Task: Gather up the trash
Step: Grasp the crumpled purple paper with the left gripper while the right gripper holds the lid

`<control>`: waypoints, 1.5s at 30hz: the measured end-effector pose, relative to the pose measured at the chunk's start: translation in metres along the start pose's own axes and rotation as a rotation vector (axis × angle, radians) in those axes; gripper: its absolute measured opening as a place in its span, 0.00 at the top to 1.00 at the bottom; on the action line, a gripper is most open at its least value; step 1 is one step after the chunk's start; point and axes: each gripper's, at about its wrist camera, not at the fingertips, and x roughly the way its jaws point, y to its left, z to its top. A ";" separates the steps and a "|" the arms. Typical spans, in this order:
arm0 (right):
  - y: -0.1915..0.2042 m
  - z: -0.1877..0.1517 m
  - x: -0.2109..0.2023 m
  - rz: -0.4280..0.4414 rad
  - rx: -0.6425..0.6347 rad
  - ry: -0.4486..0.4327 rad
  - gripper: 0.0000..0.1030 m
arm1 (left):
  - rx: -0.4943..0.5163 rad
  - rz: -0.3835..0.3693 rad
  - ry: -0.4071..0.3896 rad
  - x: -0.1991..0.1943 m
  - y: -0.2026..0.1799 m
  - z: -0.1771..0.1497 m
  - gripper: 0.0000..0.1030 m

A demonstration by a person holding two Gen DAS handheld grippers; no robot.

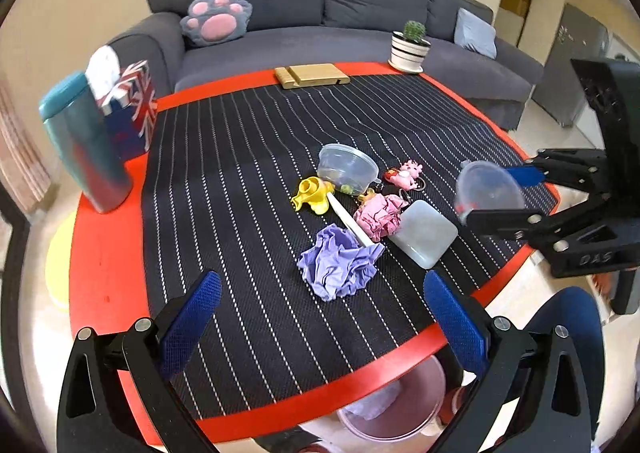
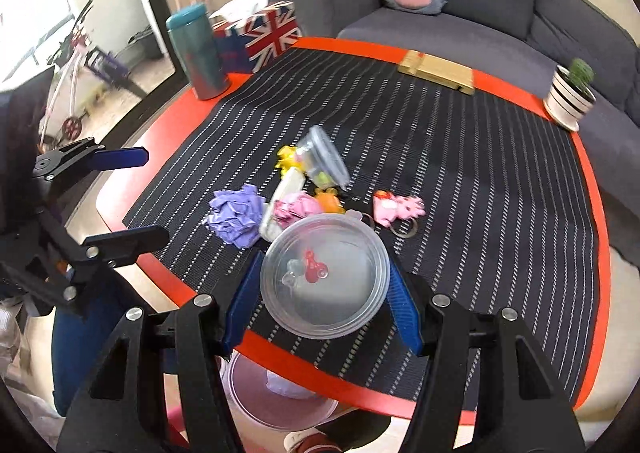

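Note:
My right gripper [image 2: 325,289] is shut on a clear round plastic container [image 2: 325,277] and holds it above the table's near edge; it also shows in the left wrist view [image 1: 489,187]. My left gripper [image 1: 320,313] is open and empty, just short of a crumpled purple paper [image 1: 338,261]. Beyond that lie a crumpled pink paper [image 1: 380,215], a white stick [image 1: 348,219], a clear square lid [image 1: 426,233] and a tipped clear bowl [image 1: 347,168]. A pink bin [image 2: 276,397] with some purple paper in it stands on the floor under the table's edge.
A yellow toy [image 1: 314,193] and pink keychain [image 1: 406,173] lie among the trash on the striped mat [image 1: 240,213]. A teal tumbler [image 1: 82,147] and flag tissue box [image 1: 130,109] stand at far left. A wooden stand [image 1: 312,76] and potted cactus [image 1: 410,47] sit at the back edge.

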 end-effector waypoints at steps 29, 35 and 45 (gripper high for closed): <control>-0.034 -0.018 -0.018 0.003 0.087 -0.025 0.42 | 0.016 -0.076 0.187 0.079 0.001 0.008 0.52; -0.034 -0.019 -0.016 0.007 0.089 -0.028 0.43 | 0.020 -0.081 0.162 0.072 0.000 0.008 0.60; -0.025 -0.027 -0.026 0.019 0.083 -0.047 0.43 | 0.011 -0.092 0.080 0.031 -0.004 0.006 0.61</control>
